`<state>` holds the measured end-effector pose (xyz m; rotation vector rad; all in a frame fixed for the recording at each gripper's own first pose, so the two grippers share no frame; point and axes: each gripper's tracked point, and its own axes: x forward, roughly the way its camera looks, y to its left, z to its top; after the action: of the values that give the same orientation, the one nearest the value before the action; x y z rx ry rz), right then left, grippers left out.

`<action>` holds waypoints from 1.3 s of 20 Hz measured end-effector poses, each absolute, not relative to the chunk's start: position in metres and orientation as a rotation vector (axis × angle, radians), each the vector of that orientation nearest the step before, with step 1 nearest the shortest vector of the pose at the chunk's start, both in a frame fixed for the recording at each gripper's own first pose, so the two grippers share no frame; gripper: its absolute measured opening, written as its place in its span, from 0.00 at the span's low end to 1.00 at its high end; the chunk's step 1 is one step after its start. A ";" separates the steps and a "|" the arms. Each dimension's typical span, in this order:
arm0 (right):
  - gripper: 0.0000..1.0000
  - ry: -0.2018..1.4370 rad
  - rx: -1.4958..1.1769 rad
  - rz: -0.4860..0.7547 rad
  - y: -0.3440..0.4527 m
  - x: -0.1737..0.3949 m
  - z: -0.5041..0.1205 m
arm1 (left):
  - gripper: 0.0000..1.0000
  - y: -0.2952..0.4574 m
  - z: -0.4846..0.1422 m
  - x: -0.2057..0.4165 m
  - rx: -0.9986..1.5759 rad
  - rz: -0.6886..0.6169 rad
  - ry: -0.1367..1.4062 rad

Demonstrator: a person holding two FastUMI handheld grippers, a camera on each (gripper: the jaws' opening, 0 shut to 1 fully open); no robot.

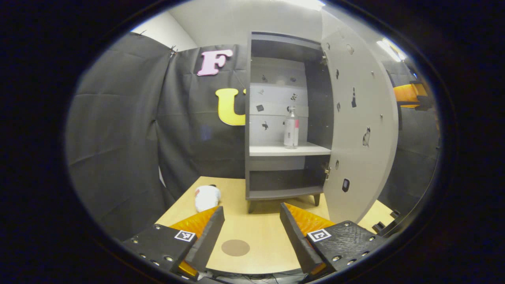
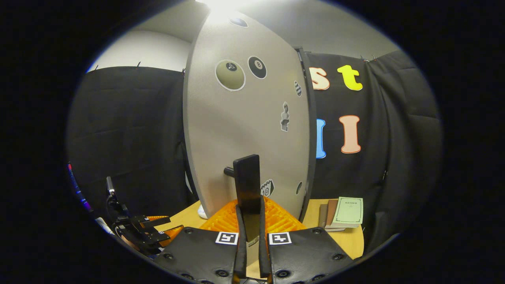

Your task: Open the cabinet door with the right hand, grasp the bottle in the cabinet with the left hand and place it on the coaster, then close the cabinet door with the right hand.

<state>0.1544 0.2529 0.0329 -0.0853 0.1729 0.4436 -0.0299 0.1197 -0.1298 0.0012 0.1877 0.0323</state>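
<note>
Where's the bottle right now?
In the left gripper view, the bottle stands upright on the cabinet's middle shelf, toward its right side, beside the open door and beyond the open left gripper.

white object (image 1: 207, 197) lying on wooden table (image 1: 260, 232) | booklets (image 2: 341, 213) stacked at table's edge

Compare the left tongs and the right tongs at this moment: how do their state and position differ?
The left tongs are open, fingers spread wide with nothing between them; the right tongs are shut on the door handle. The left tongs hang over the table above the coaster, facing the bottle; the right tongs sit against the cabinet door. Both have orange fingers and black marker-tagged bodies.
</note>
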 end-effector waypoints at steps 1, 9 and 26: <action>0.12 0.168 -0.098 0.427 0.248 0.157 0.033 | 0.86 0.114 -0.131 -0.030 0.003 0.015 0.192; 0.12 0.165 -0.116 0.241 0.210 0.167 0.034 | 0.86 0.091 -0.138 -0.022 0.011 -0.073 0.203; 0.12 0.231 -0.018 0.160 0.196 0.136 0.012 | 0.87 0.048 -0.137 -0.009 0.000 -0.253 0.203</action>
<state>0.1359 0.1961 0.0121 -0.0183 0.2313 0.1597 -0.0088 0.0483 -0.1366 0.0005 0.2028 -0.2534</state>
